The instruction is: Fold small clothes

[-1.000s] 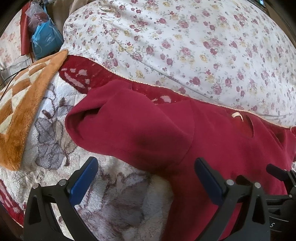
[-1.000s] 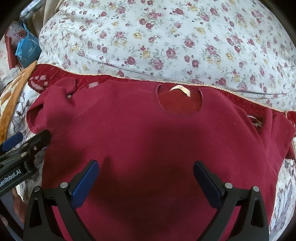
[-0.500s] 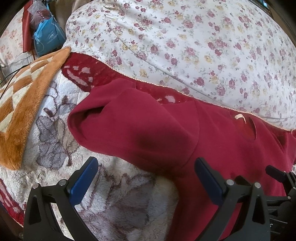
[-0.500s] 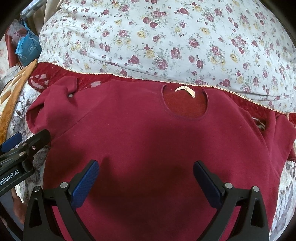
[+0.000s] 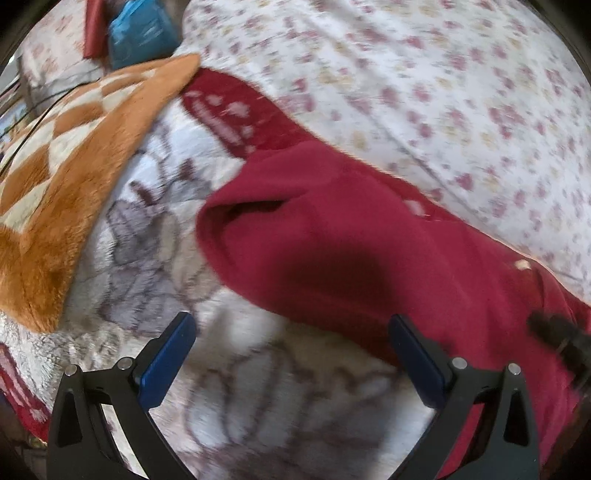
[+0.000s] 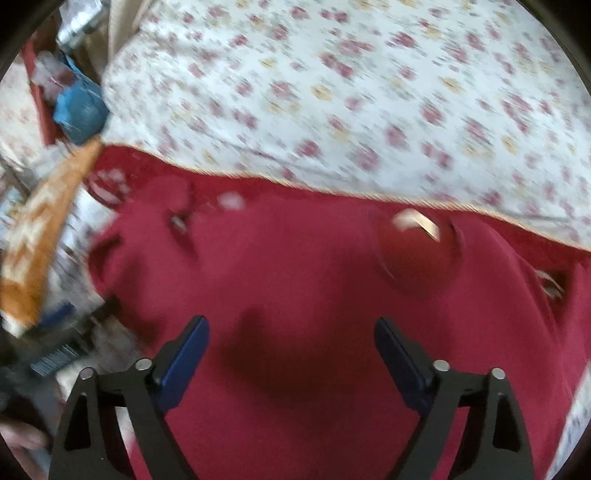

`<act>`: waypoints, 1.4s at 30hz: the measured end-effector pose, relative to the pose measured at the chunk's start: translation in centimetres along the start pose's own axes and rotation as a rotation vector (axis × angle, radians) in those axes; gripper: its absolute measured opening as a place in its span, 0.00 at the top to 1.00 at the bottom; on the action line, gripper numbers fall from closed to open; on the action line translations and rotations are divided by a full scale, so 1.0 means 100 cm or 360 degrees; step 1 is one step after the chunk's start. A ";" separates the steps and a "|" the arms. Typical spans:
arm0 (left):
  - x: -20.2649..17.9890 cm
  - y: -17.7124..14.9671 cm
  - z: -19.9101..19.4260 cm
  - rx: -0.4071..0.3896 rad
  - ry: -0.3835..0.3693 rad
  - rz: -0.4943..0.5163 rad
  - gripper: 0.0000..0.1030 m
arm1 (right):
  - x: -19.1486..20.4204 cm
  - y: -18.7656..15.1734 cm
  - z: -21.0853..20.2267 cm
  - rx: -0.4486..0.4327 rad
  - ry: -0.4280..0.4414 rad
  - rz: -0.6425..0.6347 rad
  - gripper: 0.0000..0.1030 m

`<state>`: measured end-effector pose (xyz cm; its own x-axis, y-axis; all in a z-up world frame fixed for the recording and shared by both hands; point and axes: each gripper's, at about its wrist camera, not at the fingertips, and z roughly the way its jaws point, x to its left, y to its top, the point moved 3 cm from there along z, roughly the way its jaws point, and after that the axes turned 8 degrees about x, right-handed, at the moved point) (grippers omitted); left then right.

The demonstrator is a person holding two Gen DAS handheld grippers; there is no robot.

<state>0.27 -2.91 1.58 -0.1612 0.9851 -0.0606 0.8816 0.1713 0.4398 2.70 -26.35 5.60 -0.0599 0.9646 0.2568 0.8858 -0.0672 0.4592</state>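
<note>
A dark red sweater lies flat on the bed, neck opening with a pale label toward the floral quilt. Its left sleeve shows in the left wrist view, cuff open toward the left. My left gripper is open and empty, just in front of the sleeve and above the fleece blanket. My right gripper is open and empty above the sweater's body. The right gripper's tip shows at the right edge of the left wrist view. Both views are motion-blurred.
A white floral quilt fills the far side. An orange and cream checked blanket lies at the left. A grey-patterned fleece blanket covers the bed under the sweater. A blue bag sits at the far left.
Both grippers have shifted left: the sleeve now sits more centred in the left view and the neck opening further right in the right view. The right jaws stand slightly narrower. Both views have blurred.
</note>
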 end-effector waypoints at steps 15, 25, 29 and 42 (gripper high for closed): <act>0.030 0.002 0.032 0.0179 -0.0004 -0.0106 0.00 | 0.110 0.134 0.159 0.0286 0.0209 -0.0225 0.27; 0.030 0.002 0.035 0.0171 0.0060 -0.0095 0.00 | 0.139 0.154 0.190 0.0293 0.0161 -0.0345 0.96; 0.028 0.005 0.037 0.0175 0.0101 -0.0107 0.00 | 0.127 0.162 0.128 0.0164 0.0341 -0.0258 0.96; -0.018 -0.004 -0.065 -0.0218 -0.0182 0.0169 0.00 | 0.002 0.107 -0.122 -0.0288 0.0481 -0.0139 0.96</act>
<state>-2.72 -4.90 7.34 -0.0125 0.9944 -0.1053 0.8210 0.0703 0.5666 6.54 -30.01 20.94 -0.2889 0.8515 0.4375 0.7773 -0.0582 0.6265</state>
